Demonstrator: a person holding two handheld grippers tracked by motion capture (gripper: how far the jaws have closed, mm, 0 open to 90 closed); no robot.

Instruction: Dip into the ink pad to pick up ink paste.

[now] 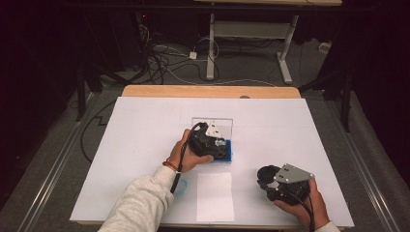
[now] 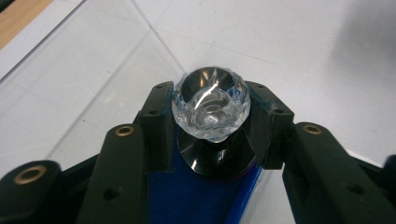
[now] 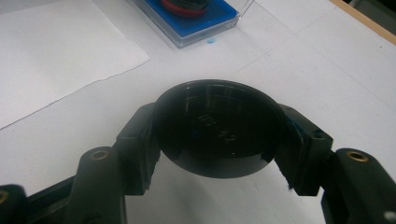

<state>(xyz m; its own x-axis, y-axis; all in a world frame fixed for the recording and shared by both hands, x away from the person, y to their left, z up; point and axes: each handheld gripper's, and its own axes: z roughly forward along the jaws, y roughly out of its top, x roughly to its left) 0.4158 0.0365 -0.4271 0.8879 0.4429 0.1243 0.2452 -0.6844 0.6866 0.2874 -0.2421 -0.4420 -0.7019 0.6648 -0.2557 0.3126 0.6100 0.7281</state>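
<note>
White paper covers the table [image 1: 145, 145]; the left gripper [image 2: 210, 109] clamps a faceted clear glass knob [image 2: 210, 105] over the blue tray [image 2: 187, 196], while the right gripper [image 3: 217, 135] grips a glossy black dome lid [image 3: 217, 128] nearby.

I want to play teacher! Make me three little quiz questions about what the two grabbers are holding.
1. True or false: the left gripper is shut on a clear, faceted knob.
2. What does the right gripper hold: A) a red ball, B) a black dome, C) a pencil?
3. What colour is the tray under the clear cover?

Key:
1. True.
2. B, the black dome.
3. Blue.
</note>
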